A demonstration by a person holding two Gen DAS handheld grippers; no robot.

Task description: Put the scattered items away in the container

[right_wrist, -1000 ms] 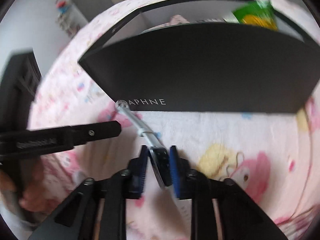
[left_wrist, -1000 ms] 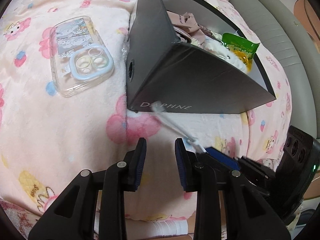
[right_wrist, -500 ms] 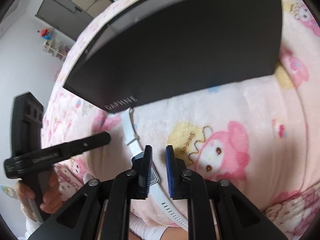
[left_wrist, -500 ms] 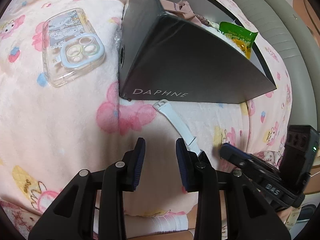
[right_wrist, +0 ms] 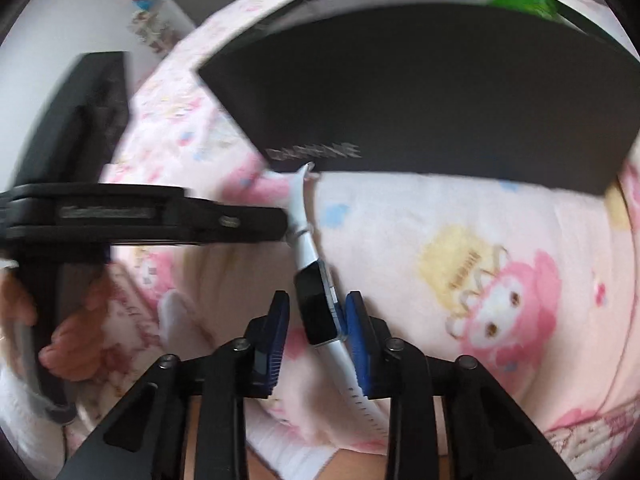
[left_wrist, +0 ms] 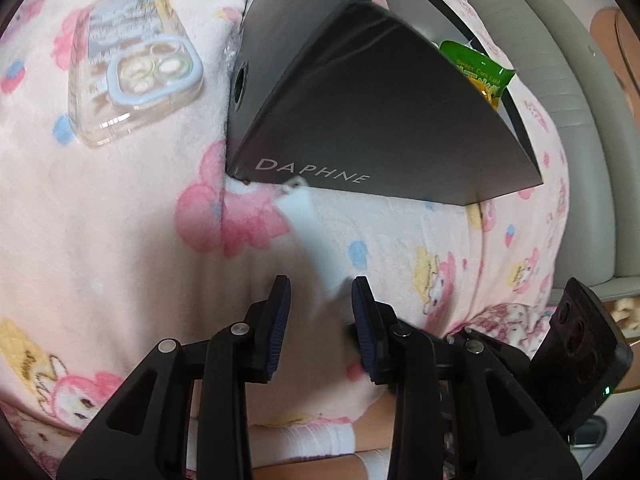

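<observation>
Nearest in the right wrist view, the right gripper has its jaws spread, and the smartwatch stands on edge between them, its dark face close against the right finger pad with a clear gap to the left one; whether the pad actually touches it cannot be told. One end of the white strap runs back under the right finger, the other curves forward, its buckle end reaching the foot of the dark box. Left of the fingers, the left gripper reaches in sideways, its tip just beside the strap.

In the left wrist view, the left gripper is spread with nothing gripped. The blurred white strap lies ahead of the fingers, running from between their tips toward the box, which stands straight beyond on the pink cartoon-print blanket. A green snack packet pokes above the box's far right rim. Far left of the fingers, beside the box, a clear phone case lies flat on the blanket.
</observation>
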